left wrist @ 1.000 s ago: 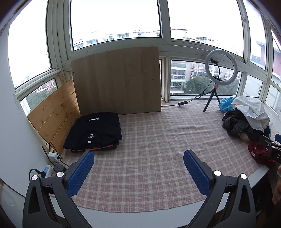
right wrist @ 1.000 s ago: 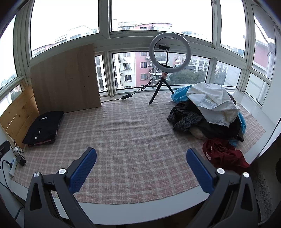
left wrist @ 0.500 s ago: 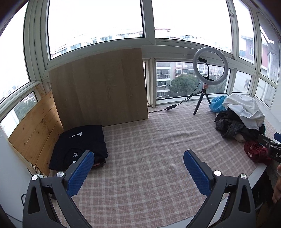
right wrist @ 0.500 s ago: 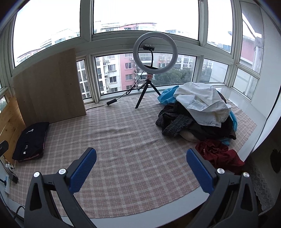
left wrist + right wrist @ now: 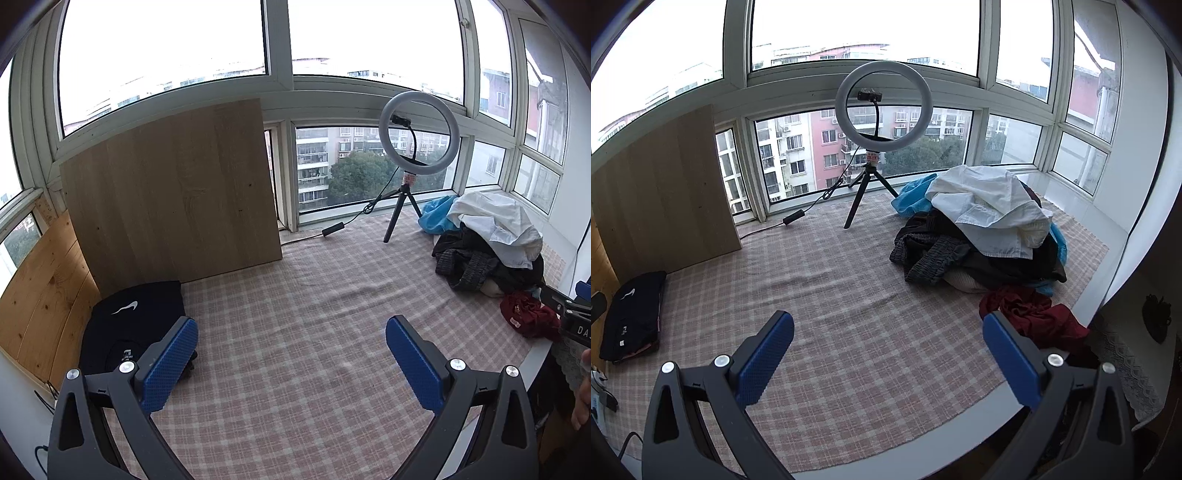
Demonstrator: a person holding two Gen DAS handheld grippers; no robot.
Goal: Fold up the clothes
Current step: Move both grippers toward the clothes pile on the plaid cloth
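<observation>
A pile of unfolded clothes lies at the right of the checked cloth, with a white shirt on top and a dark red garment at its near edge. The same pile appears at the right in the left wrist view. A folded black shirt rests on a stack at the far left, also visible as a black stack in the right wrist view. My left gripper hangs open above the cloth, holding nothing. My right gripper is open too, its right finger just in front of the red garment.
A ring light on a tripod stands at the back, its cable trailing left. A wooden board leans against the windows. The other gripper's body and a hand show at the right edge. A power strip sits far left.
Both cameras have swung to the right and tilted up. The clothes pile has come closer to the middle of both views, and the black stack has slid toward the left edge.
</observation>
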